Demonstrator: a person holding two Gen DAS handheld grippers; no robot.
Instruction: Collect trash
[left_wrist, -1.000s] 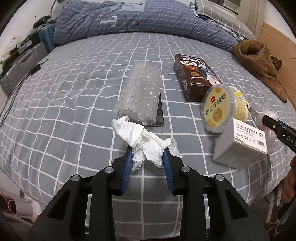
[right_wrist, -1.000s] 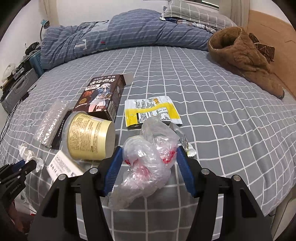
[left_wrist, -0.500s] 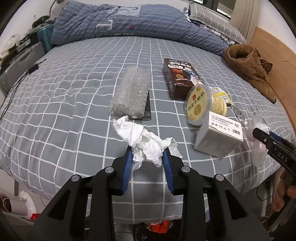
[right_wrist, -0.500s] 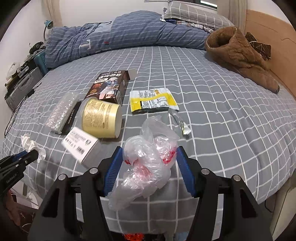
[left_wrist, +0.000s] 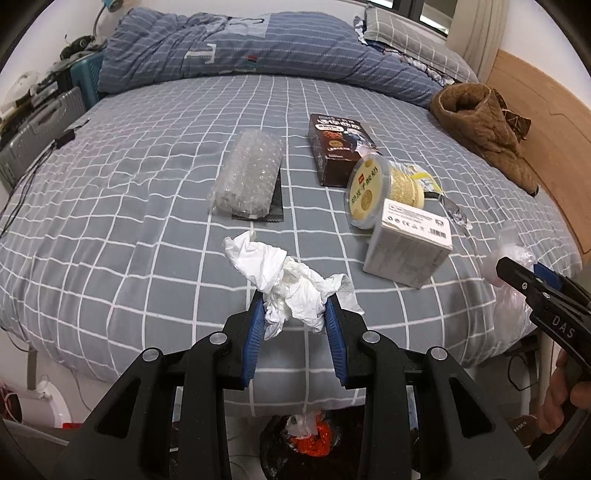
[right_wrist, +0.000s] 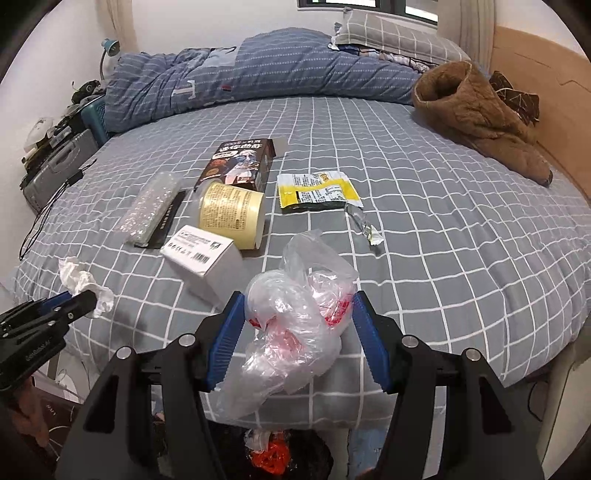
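The left tool (left_wrist: 295, 314) pinches a crumpled white tissue (left_wrist: 284, 280) between its blue pads, held above the near edge of the bed (left_wrist: 110, 221). The right tool (right_wrist: 299, 332) is clamped on a bunched clear plastic bag (right_wrist: 295, 325), also over that near edge. Below the bed's edge, under both tools, sits a dark bin (right_wrist: 295, 458) with orange and white scraps already in it, so both pieces look ready to drop.

Much is left on the bed: bubble wrap (left_wrist: 247, 173) over a black strip, toward the middle; a dark snack box (left_wrist: 338, 147) beyond it; a yellow tub (left_wrist: 380, 188) on its side touching that box; a white carton (left_wrist: 410, 245) nearest the edge; a yellow wrapper (right_wrist: 317, 192) and a foil scrap (right_wrist: 364, 225) beside the tub. By my reckoning, the task is at an early stage.
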